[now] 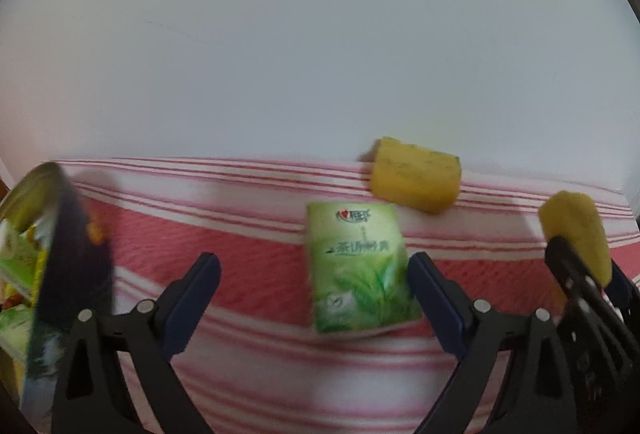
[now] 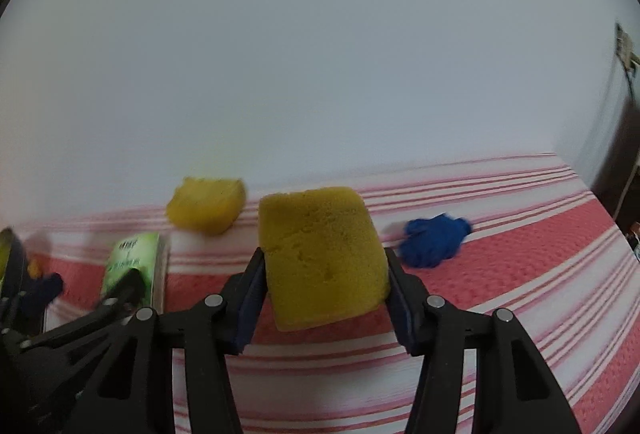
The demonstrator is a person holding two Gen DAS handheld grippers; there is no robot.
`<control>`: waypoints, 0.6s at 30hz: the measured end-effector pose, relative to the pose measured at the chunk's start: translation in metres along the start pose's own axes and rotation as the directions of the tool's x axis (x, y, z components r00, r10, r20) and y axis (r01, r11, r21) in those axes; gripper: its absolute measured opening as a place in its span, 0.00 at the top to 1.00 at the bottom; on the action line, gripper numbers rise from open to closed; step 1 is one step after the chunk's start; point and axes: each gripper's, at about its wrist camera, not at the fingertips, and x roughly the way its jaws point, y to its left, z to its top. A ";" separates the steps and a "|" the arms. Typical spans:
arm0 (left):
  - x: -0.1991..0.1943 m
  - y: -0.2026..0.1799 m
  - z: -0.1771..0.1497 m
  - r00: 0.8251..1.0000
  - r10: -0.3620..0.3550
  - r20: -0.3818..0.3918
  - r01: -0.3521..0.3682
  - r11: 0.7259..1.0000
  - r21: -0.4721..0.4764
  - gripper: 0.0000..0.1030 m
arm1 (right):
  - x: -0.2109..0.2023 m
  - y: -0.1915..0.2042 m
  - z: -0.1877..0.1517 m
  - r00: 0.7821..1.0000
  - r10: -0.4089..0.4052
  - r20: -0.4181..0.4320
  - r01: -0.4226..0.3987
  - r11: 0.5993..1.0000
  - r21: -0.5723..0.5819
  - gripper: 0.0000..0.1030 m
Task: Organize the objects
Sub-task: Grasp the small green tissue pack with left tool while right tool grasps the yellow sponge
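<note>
My right gripper (image 2: 324,274) is shut on a yellow sponge (image 2: 320,254) and holds it above the red and white striped cloth (image 2: 520,254). That sponge (image 1: 576,234) and gripper also show at the right of the left wrist view. My left gripper (image 1: 314,274) is open, its jaws either side of a green tea packet (image 1: 358,270) lying flat on the cloth. The packet also shows in the right wrist view (image 2: 134,262). A second yellow sponge (image 1: 416,174) (image 2: 206,210) lies at the cloth's far edge by the wall.
A dark round container (image 1: 68,266) with green packets inside stands at the left. A blue crumpled cloth (image 2: 434,240) lies to the right of the held sponge. A plain white wall (image 1: 320,54) runs behind the table.
</note>
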 end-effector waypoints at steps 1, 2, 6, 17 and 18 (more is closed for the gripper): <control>0.005 -0.005 0.003 1.000 0.007 -0.014 -0.007 1.000 0.007 0.12 | 0.001 -0.001 0.000 1.000 0.002 -0.003 -0.002 1.000 0.005 0.45; 0.010 -0.007 0.004 1.000 0.013 -0.025 -0.012 1.000 0.013 0.14 | -0.001 -0.002 -0.001 1.000 0.005 -0.007 -0.005 1.000 0.008 0.45; 0.026 -0.003 0.003 0.996 -0.026 -0.083 0.025 1.000 -0.016 0.31 | 0.004 -0.004 0.001 1.000 0.014 -0.016 -0.014 1.000 0.014 0.45; 0.016 0.005 -0.014 0.997 -0.045 -0.066 0.046 0.999 0.006 0.50 | 0.000 0.004 -0.001 1.000 0.029 0.011 -0.028 0.999 -0.025 0.45; 0.012 0.008 -0.017 0.997 -0.039 -0.060 0.040 0.999 0.004 0.50 | -0.001 0.004 -0.002 0.999 0.028 0.018 -0.028 0.999 -0.026 0.45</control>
